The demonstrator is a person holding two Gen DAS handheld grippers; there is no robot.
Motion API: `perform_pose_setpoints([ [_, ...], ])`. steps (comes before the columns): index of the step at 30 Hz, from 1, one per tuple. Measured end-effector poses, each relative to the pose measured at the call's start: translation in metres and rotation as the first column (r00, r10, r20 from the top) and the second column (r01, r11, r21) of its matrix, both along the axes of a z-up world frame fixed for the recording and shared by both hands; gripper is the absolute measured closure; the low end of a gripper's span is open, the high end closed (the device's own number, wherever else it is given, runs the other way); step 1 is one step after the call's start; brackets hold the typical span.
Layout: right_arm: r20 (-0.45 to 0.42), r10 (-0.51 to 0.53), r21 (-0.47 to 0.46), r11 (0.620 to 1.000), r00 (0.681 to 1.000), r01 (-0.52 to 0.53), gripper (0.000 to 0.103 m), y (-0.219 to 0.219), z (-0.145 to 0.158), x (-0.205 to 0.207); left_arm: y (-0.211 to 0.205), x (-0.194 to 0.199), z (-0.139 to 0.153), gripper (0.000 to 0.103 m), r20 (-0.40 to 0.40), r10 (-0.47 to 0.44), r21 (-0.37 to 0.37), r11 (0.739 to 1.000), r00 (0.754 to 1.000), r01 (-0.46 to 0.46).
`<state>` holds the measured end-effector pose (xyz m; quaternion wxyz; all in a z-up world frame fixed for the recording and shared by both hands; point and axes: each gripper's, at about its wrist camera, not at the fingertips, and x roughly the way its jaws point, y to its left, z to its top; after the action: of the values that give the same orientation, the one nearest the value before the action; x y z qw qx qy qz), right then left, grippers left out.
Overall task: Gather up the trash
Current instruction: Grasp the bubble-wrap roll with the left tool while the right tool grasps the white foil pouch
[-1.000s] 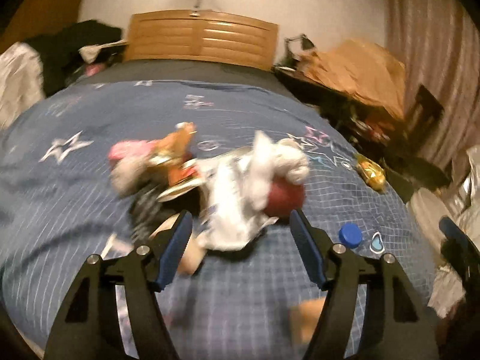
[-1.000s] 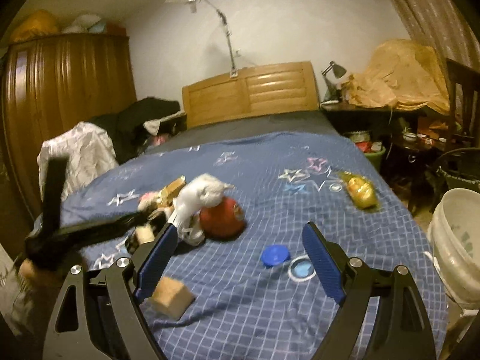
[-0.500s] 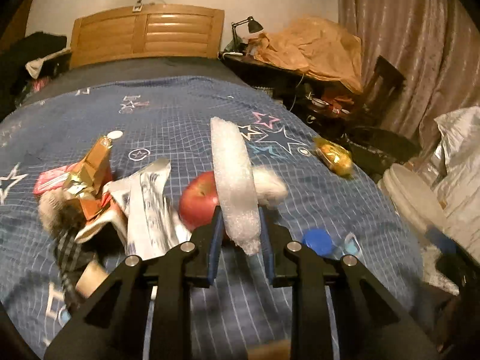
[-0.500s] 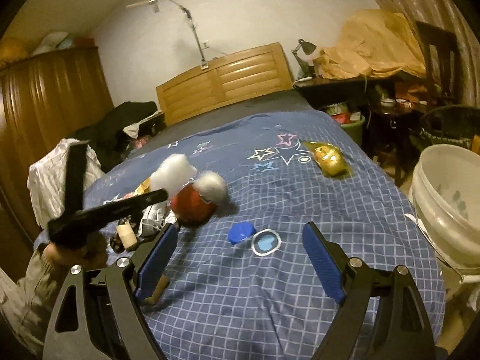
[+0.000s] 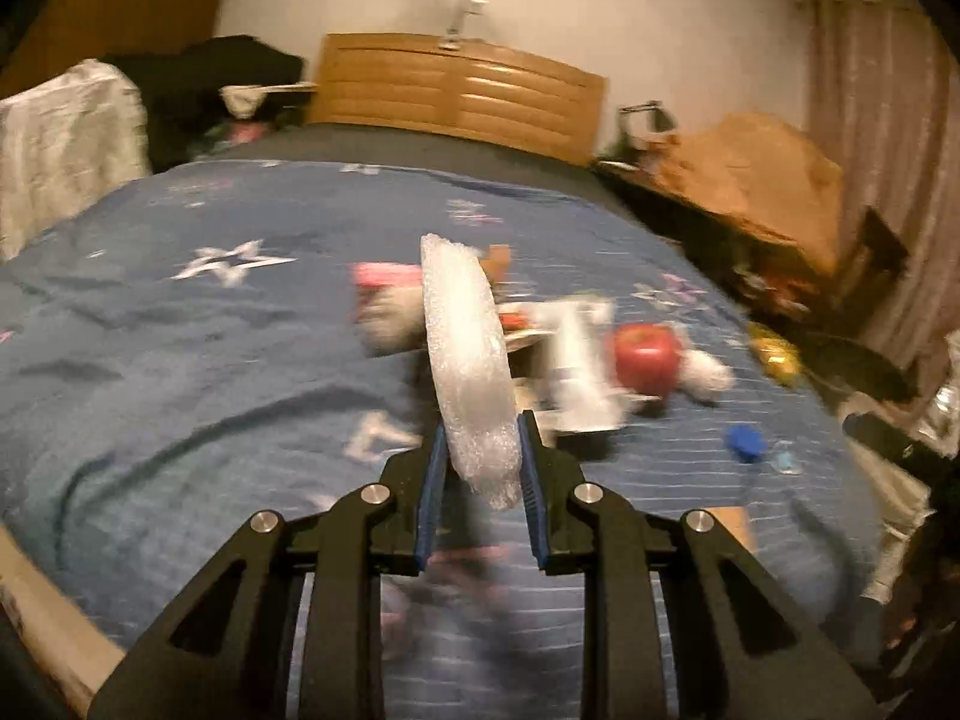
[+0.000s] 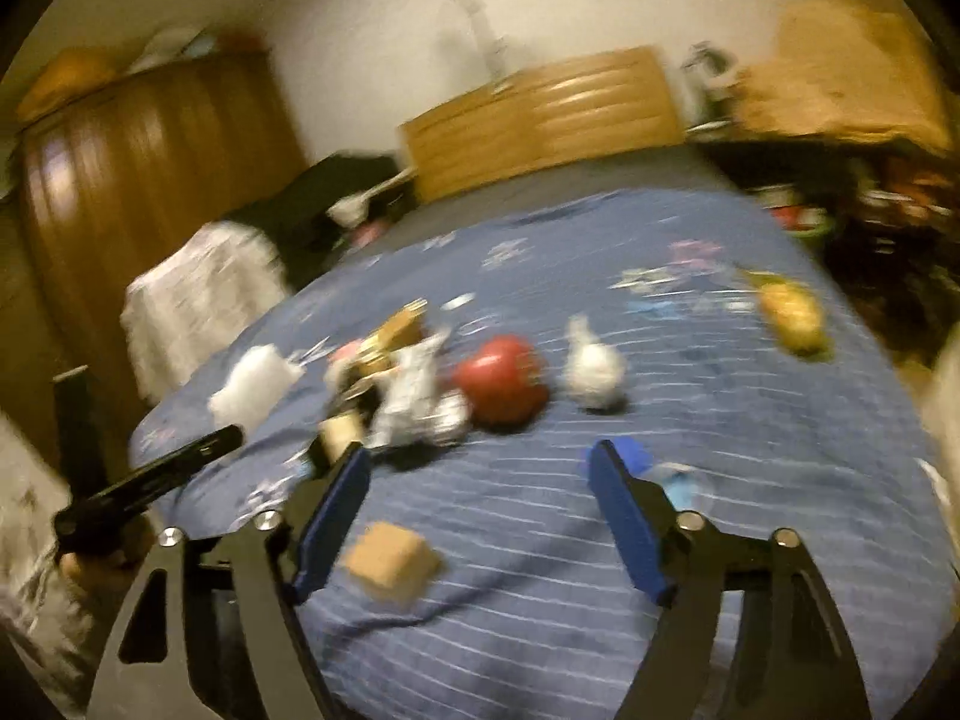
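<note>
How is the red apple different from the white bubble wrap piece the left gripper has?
The red apple is round and opaque; the white bubble wrap piece is long, flat and translucent. The apple rests on the blue checked bedspread among litter, while the bubble wrap stands upright off the bed, clamped between the left gripper fingers. Both show in each wrist view.

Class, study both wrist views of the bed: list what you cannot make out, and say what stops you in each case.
- Right wrist view: blue cap partly hidden behind the right hand-held gripper, whose jaws are closing with nothing between them.
- Left wrist view: litter pile too motion-blurred to sort; white foam strip, held in the left hand-held gripper, covers part of it.
- Right wrist view: gold wrapper smeared, print unreadable.
</note>
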<state>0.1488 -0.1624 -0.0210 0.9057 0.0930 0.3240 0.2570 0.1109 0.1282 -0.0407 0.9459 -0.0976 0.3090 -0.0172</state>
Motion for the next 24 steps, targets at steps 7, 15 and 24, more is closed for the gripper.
perform_pose_setpoints([
  [7,-0.090,0.183,-0.105,0.976,0.979,-0.192,0.039,0.089,-0.005,0.058,0.027,0.011,-0.018,0.080,-0.057,0.098,0.041,0.995,0.994,-0.096],
  [15,-0.180,0.109,-0.266,0.951,0.978,-0.155,0.039,0.149,-0.040,0.120,0.052,0.022,-0.046,0.071,-0.116,0.127,-0.010,0.992,0.985,-0.129],
  [24,-0.252,0.124,-0.305,0.931,0.960,-0.201,0.057,0.164,-0.057,0.145,0.074,0.033,-0.060,0.050,-0.133,0.157,-0.082,0.982,0.979,-0.169],
])
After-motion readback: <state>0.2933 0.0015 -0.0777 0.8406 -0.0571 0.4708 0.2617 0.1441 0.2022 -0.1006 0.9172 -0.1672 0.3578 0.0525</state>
